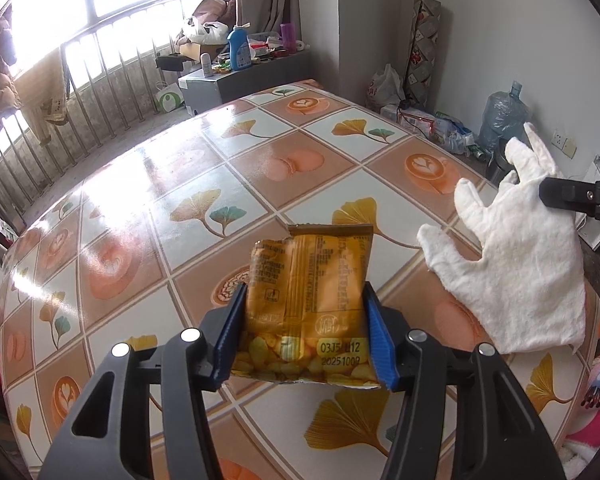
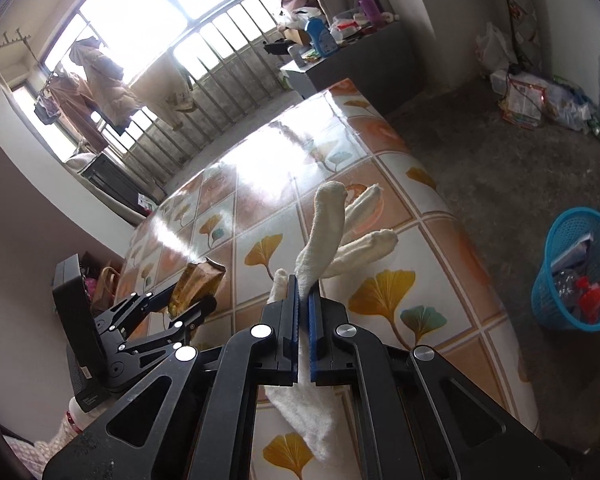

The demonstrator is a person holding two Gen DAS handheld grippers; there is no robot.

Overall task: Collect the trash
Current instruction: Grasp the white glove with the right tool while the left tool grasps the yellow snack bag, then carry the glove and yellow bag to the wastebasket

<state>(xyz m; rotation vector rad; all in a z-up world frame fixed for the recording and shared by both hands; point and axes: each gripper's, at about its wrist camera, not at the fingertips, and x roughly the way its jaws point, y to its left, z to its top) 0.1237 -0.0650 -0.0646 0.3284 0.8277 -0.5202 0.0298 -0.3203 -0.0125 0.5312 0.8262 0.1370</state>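
My left gripper (image 1: 305, 300) is shut on a torn yellow snack wrapper (image 1: 308, 304) and holds it above the patterned table (image 1: 188, 184). The right wrist view shows the same wrapper (image 2: 196, 284) in the left gripper (image 2: 192, 300). My right gripper (image 2: 303, 284) is shut on a white cloth glove (image 2: 328, 236) whose fingers stick up over the table (image 2: 412, 288). In the left wrist view the glove (image 1: 520, 260) hangs at the right, pinched by the right gripper's black tip (image 1: 548, 194).
A blue mesh waste basket (image 2: 576, 276) with trash in it stands on the floor right of the table. A cluttered cabinet (image 1: 240, 72) stands by the window railing. Bags and bottles (image 1: 452, 124) lie along the far wall.
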